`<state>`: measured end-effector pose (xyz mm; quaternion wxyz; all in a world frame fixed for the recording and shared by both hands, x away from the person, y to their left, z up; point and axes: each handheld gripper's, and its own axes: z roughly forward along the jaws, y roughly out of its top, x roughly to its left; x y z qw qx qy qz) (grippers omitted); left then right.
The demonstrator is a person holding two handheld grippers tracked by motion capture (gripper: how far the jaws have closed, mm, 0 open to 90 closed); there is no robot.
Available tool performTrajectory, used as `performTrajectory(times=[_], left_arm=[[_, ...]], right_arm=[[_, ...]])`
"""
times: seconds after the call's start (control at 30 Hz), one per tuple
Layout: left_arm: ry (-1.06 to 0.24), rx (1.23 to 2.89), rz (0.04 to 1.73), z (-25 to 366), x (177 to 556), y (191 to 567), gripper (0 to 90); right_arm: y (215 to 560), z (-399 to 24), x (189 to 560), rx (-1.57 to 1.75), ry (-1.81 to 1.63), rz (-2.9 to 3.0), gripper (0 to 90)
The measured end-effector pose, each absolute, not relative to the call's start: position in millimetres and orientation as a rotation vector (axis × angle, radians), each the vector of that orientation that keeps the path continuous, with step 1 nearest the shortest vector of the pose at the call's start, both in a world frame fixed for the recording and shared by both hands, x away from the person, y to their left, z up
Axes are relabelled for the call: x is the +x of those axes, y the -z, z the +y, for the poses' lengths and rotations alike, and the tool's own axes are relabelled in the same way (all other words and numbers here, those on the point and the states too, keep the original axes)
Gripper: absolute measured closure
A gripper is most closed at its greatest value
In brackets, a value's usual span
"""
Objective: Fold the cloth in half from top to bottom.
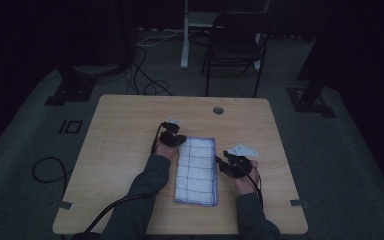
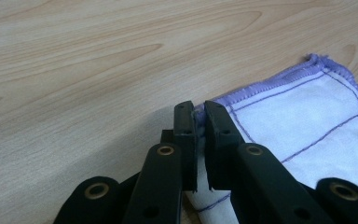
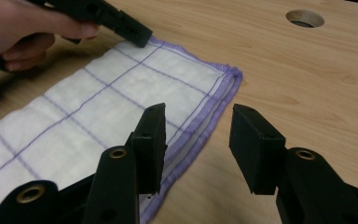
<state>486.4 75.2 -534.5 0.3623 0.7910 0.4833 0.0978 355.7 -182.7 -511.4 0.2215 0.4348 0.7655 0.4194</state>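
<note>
Folded cloth (image 1: 196, 170): white, purple grid lines, purple stitched hem; flat on the table (image 1: 130, 130), long side running away from the person, near the middle of the board, lying between the two grippers

Same cloth in the left gripper view (image 2: 307, 126): far left corner at the jaw tips, hem edge running off toward the upper right

Same cloth in the right gripper view (image 3: 98, 116): folded layers visible at the near edge, far right corner lying flat

Left gripper (image 1: 172, 137): at the far left corner of the cloth, low to the table; in its own view (image 2: 199, 122) jaws drawn nearly together, hem of the corner pinched between the pads; seen from the right gripper view (image 3: 137, 35) as a black tip planted on that corner, hand (image 3: 23, 32) wrapped around the body behind it

Right gripper (image 1: 220, 161): by the cloth's right edge, about midway along it; in its own view (image 3: 198, 135) jaws standing apart, one jaw over the hem, the other over bare wood, nothing pressed between the pads

Table: light wood grain, rounded corners, round cable hole (image 1: 218, 110) near the far edge, also seen from the right gripper (image 3: 305, 18)

Chair (image 1: 235, 45): dark, beyond the table's far side, on grey floor

Loose cables (image 1: 145, 80): on the floor beyond the table's far left
</note>
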Motion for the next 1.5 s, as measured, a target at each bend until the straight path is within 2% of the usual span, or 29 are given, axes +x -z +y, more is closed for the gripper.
performTrajectory(times=[0.47,0.73,1.1,1.27,1.5], left_arm=[[-0.258,2.039,1.238,75.8,485.6,535.1,85.0],[-0.265,2.042,1.236,75.8,484.7,535.3,84.9],[-0.276,2.036,1.233,75.9,483.5,536.1,84.9],[-0.285,2.033,1.233,75.4,482.4,536.5,84.9],[-0.295,2.038,1.23,74.4,481.3,536.1,85.3]], right_arm=[[523.2,-163.3,411.5,1.264,-1.079,2.15,55.8],[533.8,-153.3,439.5,1.323,-1.027,2.184,50.5],[540.9,-145.4,468.4,1.39,-0.987,2.182,48.3],[540.7,-141.9,466.6,1.37,-0.964,2.188,53.0],[539.0,-138.7,465.8,1.364,-0.993,2.226,73.4]])
